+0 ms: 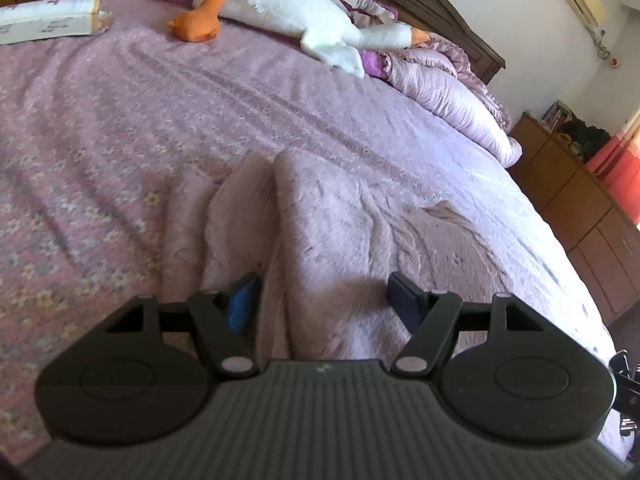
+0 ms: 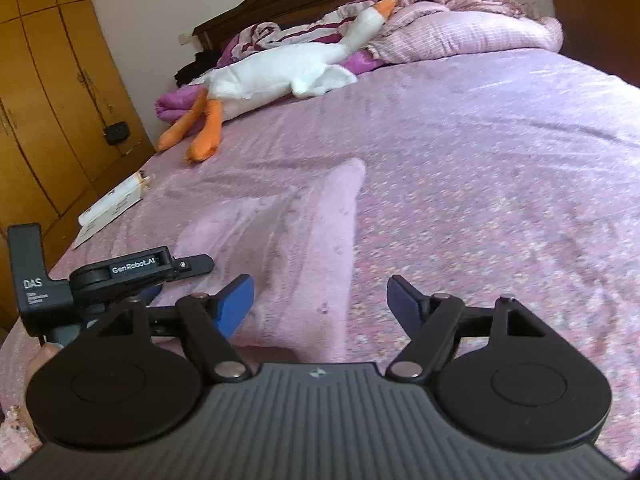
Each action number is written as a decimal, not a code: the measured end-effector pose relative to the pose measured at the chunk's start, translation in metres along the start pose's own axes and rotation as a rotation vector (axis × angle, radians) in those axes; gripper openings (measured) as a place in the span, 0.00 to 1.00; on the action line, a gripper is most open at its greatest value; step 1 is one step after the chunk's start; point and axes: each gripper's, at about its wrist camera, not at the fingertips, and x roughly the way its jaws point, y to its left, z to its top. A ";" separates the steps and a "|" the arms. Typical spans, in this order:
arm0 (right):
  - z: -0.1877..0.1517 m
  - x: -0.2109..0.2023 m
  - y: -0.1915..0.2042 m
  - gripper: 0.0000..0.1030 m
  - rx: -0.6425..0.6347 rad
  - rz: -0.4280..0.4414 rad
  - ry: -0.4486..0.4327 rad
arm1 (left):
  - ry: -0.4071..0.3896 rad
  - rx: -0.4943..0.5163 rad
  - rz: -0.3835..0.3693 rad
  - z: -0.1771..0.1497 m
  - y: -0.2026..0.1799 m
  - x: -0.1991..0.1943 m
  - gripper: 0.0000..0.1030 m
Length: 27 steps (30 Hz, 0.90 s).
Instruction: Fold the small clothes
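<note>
A small pale pink fuzzy garment [image 1: 320, 232] lies rumpled on the purple bedspread [image 1: 120, 120], just ahead of my left gripper [image 1: 322, 300]. The left gripper is open, its blue pads to either side of the cloth's near part, holding nothing. In the right wrist view the same garment [image 2: 288, 232] stretches away from the near edge of the bed. My right gripper [image 2: 320, 302] is open and empty over its near end. The left gripper's body [image 2: 120, 272] shows at the left of that view, beside the garment.
A white plush goose [image 1: 288, 8] with orange feet lies at the head of the bed, next to lilac pillows [image 1: 452, 96]. A flat white carton [image 1: 48, 20] lies near the bed's far side. Wooden cupboards [image 2: 48, 100] and a low dresser [image 1: 580, 184] flank the bed.
</note>
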 end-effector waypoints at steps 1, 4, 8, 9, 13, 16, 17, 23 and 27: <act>0.002 -0.002 -0.002 0.78 -0.002 -0.004 -0.005 | -0.003 0.007 -0.003 0.001 -0.002 0.002 0.70; 0.006 -0.010 -0.011 0.79 0.017 -0.021 -0.025 | -0.010 0.038 0.009 -0.001 -0.009 0.006 0.69; 0.013 -0.013 -0.016 0.79 0.052 -0.023 -0.032 | -0.021 0.035 0.018 -0.005 -0.011 0.006 0.68; 0.014 -0.013 -0.017 0.79 0.059 -0.029 -0.034 | -0.024 0.031 0.018 -0.005 -0.011 0.006 0.67; 0.016 -0.019 -0.021 0.79 0.078 -0.019 -0.041 | -0.035 0.020 0.029 -0.005 -0.011 0.002 0.33; 0.019 -0.024 -0.024 0.79 0.063 -0.020 -0.057 | -0.039 -0.011 0.013 -0.001 -0.007 -0.005 0.21; 0.020 -0.026 -0.025 0.79 0.068 -0.020 -0.062 | -0.042 -0.006 0.017 0.000 -0.008 -0.006 0.20; 0.024 -0.035 -0.027 0.79 0.078 -0.001 -0.079 | -0.084 0.075 0.021 0.006 -0.029 -0.027 0.19; 0.031 -0.040 -0.026 0.79 0.076 0.014 -0.097 | -0.102 0.115 0.053 0.014 -0.034 -0.039 0.19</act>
